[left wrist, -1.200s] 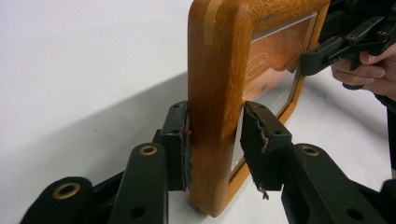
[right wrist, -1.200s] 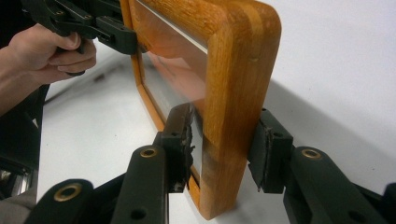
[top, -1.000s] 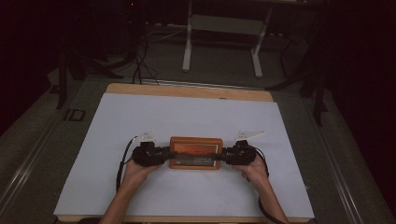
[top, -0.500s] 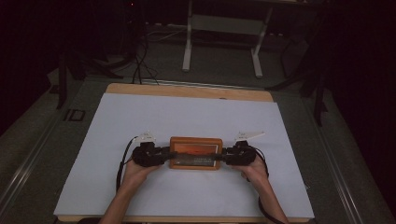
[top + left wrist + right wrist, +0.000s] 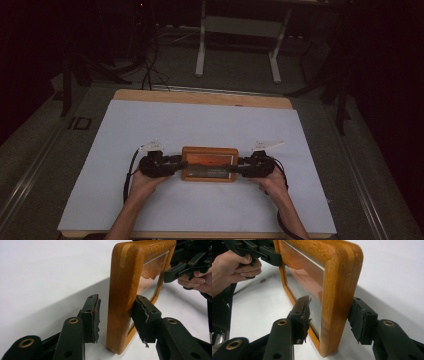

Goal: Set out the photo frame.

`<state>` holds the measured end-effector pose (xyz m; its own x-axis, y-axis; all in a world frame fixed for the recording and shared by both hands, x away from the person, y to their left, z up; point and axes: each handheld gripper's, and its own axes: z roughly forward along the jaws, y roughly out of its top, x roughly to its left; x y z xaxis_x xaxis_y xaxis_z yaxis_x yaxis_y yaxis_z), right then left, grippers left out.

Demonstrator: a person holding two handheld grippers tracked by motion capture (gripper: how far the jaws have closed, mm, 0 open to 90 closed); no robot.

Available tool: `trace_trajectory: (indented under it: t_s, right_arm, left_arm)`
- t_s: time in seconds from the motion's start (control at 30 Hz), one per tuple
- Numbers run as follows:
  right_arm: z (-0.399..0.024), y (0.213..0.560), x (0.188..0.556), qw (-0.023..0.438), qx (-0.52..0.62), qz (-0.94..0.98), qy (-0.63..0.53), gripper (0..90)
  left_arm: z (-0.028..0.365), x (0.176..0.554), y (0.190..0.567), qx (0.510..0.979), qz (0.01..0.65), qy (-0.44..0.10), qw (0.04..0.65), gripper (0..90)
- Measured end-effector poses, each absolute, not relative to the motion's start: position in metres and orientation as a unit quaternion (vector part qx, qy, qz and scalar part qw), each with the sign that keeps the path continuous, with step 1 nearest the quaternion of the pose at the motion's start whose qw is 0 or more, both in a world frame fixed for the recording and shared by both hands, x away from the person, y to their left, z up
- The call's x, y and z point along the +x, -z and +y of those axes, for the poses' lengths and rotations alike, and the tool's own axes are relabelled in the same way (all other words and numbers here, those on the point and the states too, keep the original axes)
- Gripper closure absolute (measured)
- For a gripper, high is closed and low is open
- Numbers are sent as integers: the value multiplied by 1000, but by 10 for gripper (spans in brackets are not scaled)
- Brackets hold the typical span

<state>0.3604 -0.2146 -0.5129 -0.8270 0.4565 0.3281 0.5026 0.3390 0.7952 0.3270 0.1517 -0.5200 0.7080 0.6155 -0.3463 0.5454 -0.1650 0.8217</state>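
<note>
A wooden picture frame stands upright on its long edge on the white table cover, a little toward six o'clock from the middle of the sheet, its glass front facing the person.

The left gripper sits at the frame's nine o'clock end, the right gripper at its three o'clock end, each held in one hand.

In the left gripper view the jaws of that left gripper straddle the frame's short side. The pad at the glass side lies against the wood, while the other pad stands clear with a strip of white cover showing between it and the frame's back. These jaws have just been opening, so the grip is let go, with the frame between them.

In the right gripper view the right gripper straddles the other end of the frame. The pad behind rests at the back edge; the one in front hangs free of the glass (a plain gap). Its jaws have likewise just been opening, released around the frame.
</note>
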Motion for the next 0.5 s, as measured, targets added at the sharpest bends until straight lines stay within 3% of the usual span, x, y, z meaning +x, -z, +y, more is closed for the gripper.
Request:
trace_trajectory:
  t_s: [0.5]
  right_arm:
    - [-236,500,359,11,-280,-828,486,409]
  left_arm:
    - [174,326,509,747,382,-41,542,451]
